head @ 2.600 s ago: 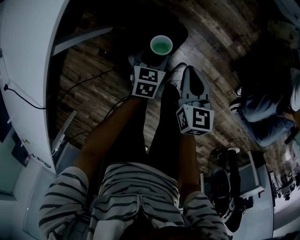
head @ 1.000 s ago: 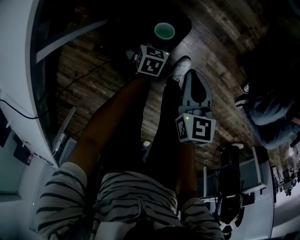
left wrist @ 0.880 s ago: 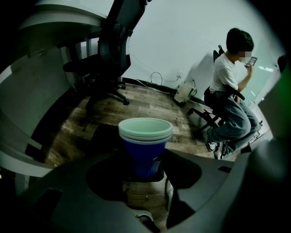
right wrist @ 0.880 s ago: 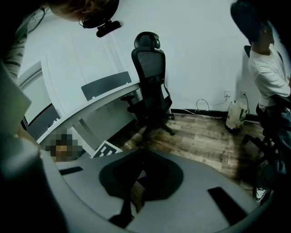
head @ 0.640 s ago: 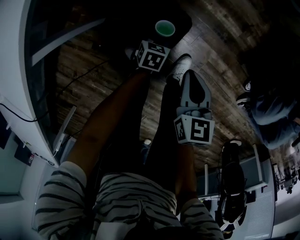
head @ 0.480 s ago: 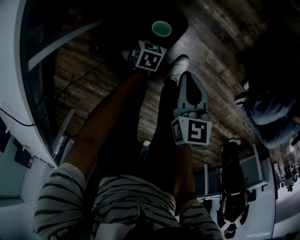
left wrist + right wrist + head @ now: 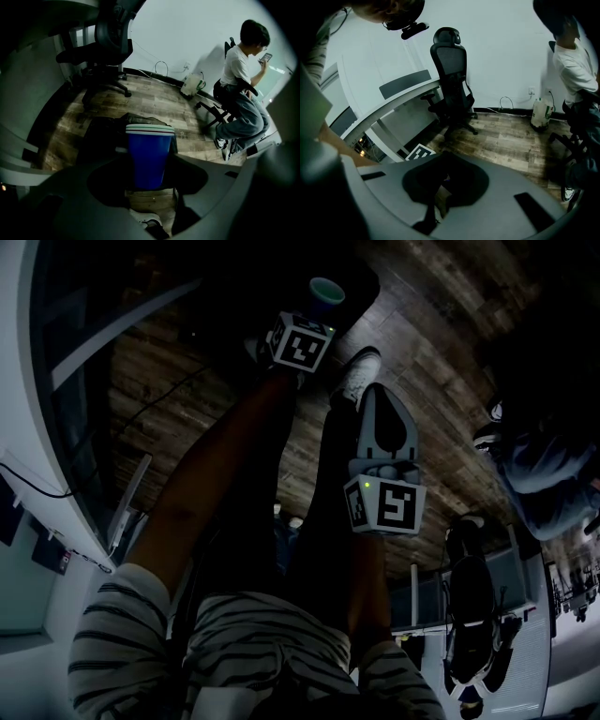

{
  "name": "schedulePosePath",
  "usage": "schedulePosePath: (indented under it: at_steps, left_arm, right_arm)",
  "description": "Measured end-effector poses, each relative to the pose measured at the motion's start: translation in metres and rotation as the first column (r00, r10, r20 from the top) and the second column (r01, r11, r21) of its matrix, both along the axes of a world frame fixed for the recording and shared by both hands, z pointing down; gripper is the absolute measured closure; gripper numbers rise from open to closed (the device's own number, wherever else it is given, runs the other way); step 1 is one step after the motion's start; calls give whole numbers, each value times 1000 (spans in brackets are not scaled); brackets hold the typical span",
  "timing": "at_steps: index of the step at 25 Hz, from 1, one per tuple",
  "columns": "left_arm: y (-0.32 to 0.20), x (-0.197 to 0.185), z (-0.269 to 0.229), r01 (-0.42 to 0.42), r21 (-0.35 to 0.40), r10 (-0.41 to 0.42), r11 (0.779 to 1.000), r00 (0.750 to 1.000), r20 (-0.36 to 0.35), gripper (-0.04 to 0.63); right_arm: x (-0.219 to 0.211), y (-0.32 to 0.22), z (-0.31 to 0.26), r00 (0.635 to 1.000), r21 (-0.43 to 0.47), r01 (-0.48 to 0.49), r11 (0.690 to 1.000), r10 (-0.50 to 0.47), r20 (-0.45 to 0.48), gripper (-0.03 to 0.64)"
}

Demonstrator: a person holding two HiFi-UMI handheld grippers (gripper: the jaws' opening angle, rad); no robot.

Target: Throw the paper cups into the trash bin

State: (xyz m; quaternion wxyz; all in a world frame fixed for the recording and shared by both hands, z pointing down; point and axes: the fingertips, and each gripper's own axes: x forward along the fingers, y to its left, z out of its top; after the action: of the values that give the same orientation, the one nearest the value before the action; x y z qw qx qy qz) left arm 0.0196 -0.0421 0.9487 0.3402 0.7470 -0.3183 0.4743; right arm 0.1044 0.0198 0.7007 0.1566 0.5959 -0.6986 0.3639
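Note:
A stack of blue paper cups (image 7: 149, 152) with white rims hangs upright between the jaws of my left gripper (image 7: 149, 174), which is shut on its sides. In the head view the same cups (image 7: 326, 292) show a green inside, just beyond the left gripper (image 7: 317, 315) and its marker cube. Below and behind them lies the black-lined trash bin (image 7: 101, 136), dark at the top of the head view (image 7: 361, 292). My right gripper (image 7: 380, 392) hangs lower at the right, jaws together and nothing in them; in its own view the right gripper (image 7: 449, 159) looks towards a desk.
A person sits on a chair (image 7: 239, 89) at the right, feet on the wooden floor. A black office chair (image 7: 110, 42) stands at the back left. A white curved desk (image 7: 19, 427) runs along the left. My own white shoe (image 7: 361, 371) is beside the bin.
My left gripper has carried the cups forward, further over the dark bin, and less of their green inside shows. The right gripper has barely moved.

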Motion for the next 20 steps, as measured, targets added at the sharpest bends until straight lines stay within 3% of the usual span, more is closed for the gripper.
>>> schedulePosePath:
  at_steps: [20]
  left_arm:
    - [-16,-2,16,6,-37,-5,999,999,38,337]
  right_arm:
    - [-3,-3,16,1000,-34,1,999,0,17,606]
